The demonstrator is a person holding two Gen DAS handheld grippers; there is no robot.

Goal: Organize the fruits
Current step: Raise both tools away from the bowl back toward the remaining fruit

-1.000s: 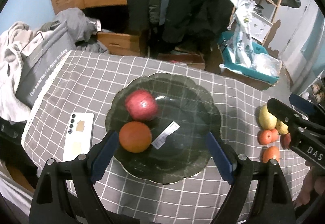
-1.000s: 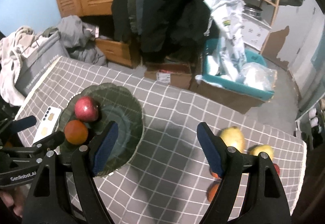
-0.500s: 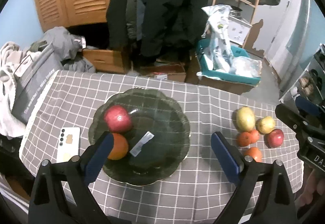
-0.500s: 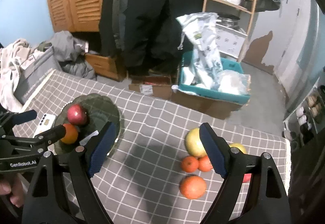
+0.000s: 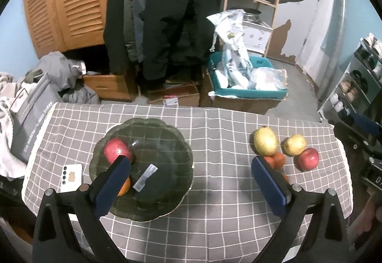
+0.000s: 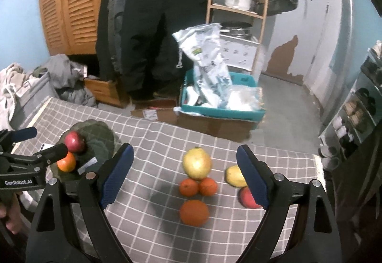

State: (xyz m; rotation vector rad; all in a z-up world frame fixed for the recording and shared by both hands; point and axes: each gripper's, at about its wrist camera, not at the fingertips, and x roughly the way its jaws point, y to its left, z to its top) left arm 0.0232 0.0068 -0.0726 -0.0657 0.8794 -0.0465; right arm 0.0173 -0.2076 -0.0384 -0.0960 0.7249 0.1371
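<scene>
The left gripper [image 5: 188, 172] hangs over the checked tablecloth [image 5: 214, 124] with its jaws spread wide and nothing between them; they have just been opening. Its left pad sits in front of the dark green plate [image 5: 167, 205], which holds a red apple [image 5: 114, 149], an orange [image 5: 125, 188] partly hidden by that pad, and a white label [image 5: 145, 177]. A white phone [image 5: 71, 177] lies on the cloth just left of the plate.

The right gripper [image 6: 185, 173] is likewise wide apart and empty, its jaws having just been opening. Below it the remaining fruit is grouped on the right part of the table: a large yellow pear [image 6: 197, 164], two small oranges [image 6: 198, 187] touching each other just in front of it, a bigger orange [image 6: 194, 212] nearest the camera, a smaller yellow fruit [image 6: 234, 176] and a second red apple [image 6: 247, 197], both partly behind the right pad. This group lies well apart from the plate.
</scene>
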